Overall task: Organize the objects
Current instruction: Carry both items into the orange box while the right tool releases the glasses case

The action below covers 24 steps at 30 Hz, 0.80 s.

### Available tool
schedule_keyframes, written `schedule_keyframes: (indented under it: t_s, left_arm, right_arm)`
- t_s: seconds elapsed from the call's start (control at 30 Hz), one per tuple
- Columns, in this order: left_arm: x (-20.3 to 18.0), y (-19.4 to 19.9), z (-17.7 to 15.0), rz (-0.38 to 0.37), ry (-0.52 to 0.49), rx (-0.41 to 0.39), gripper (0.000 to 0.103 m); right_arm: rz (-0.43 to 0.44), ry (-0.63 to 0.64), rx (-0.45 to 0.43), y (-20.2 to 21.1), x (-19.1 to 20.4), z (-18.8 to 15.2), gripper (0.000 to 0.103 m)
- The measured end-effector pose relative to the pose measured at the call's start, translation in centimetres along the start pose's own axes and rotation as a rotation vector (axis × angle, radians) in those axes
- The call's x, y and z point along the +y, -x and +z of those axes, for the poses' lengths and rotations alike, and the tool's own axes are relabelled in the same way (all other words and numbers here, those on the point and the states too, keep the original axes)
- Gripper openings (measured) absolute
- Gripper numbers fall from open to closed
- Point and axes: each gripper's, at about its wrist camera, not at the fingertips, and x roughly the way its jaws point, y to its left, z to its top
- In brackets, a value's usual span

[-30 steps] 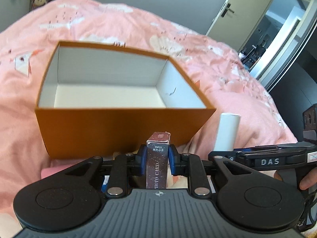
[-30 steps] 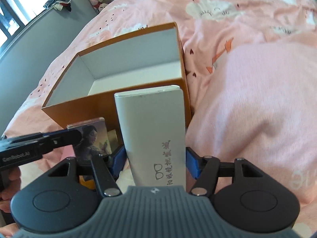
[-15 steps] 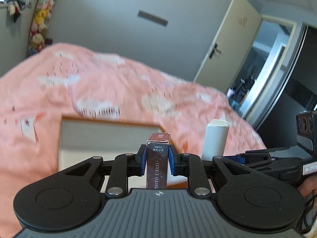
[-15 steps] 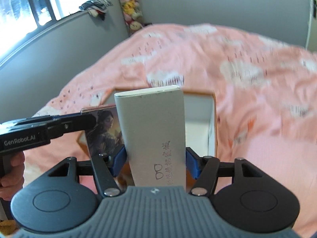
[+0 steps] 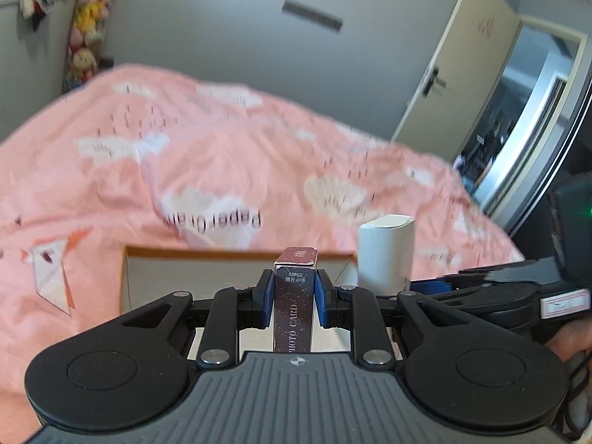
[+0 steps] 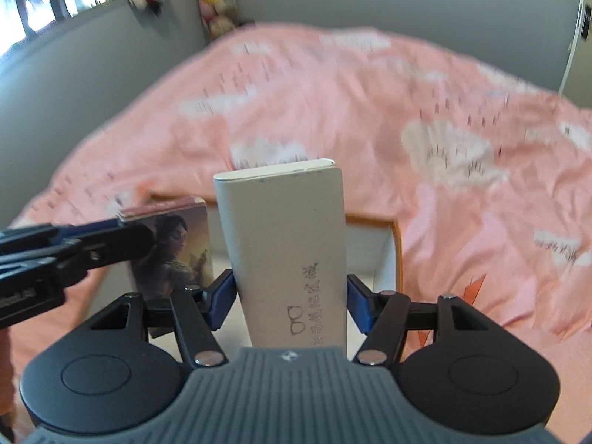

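Left gripper (image 5: 294, 301): clamped on card pack (image 5: 295, 296), held upright by its narrow sides, likely for a straight drop.
Right gripper (image 6: 290, 301): clamped on grey case (image 6: 286, 255), upright, gripped low across its width.
Box (image 5: 236, 255): orange, open, white inside, on bed (image 5: 185, 155); directly below and ahead of both loads, side by side above its opening.
Step judged: lowering in; neither released yet.

Left tongs (image 5: 295, 298) and right tongs (image 6: 290, 296) are both clamped, level, side by side.

Pink bedspread (image 5: 222, 170), plush toys (image 5: 83, 48), door (image 5: 455, 74)
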Motion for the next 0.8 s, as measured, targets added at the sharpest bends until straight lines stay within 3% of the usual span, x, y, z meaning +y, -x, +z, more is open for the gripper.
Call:
schedule_keyframes:
  t_s: [0.2,0.43,0.67,0.8]
  left_arm:
    - [2.6,-4.0,-0.4,-0.022,0.039,0.129,0.025]
    - [3.9,-7.3,-0.1,-0.031,0.047,0.226,0.025]
    - [4.7,-10.3,-0.2,-0.024,0.097,0.314,0.025]
    - [5.1,-11.7,-0.5,-0.019,0.134,0.356,0.025]
  right_arm:
    - [-0.005,-0.006,0.189,-6.7,-0.4,-0.5,0.064]
    - [-0.070,-0.049,0.320,-10.9,-0.9,-0.2,0.065]
    - [-0.140,-0.018,0.341,-13.3,-0.5,-0.3,0.065]
    - [-0.134,0.035,0.357,-14.8,-0.5,-0.8,0.065]
